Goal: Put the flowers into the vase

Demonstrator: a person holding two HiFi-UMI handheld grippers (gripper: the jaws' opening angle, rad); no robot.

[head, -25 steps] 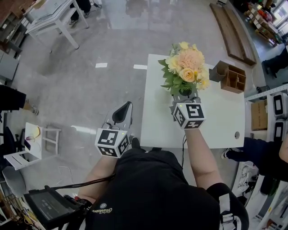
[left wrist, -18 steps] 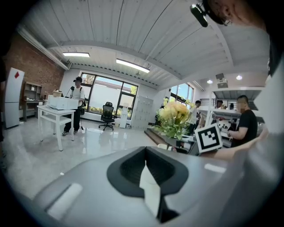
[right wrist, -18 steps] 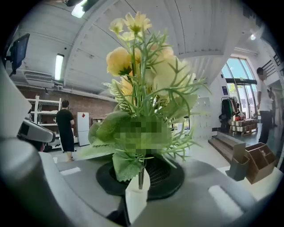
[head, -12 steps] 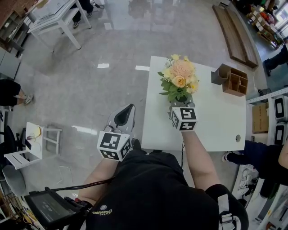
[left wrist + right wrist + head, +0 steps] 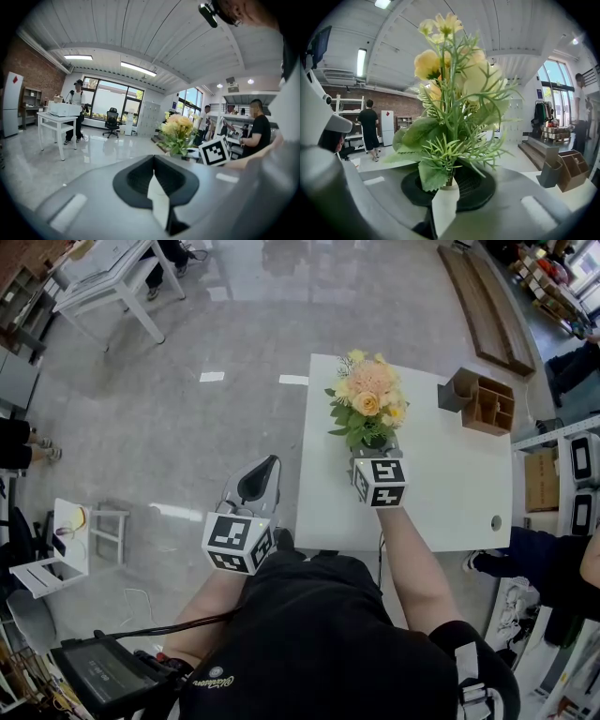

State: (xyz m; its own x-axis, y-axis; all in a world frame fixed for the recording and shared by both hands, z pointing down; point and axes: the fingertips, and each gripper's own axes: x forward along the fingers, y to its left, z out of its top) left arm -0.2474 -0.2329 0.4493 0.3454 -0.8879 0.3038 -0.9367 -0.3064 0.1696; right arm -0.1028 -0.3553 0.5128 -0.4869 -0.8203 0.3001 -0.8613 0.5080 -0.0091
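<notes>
At centre frame, the right gripper had its jaws pinched on the flowers above the surface. No vase showed, so insertion remained. The left gripper kept jaws together, empty.

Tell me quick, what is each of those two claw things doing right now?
Left gripper: closed, holding nothing.
Right gripper: closed on the stems of the flowers.
</notes>
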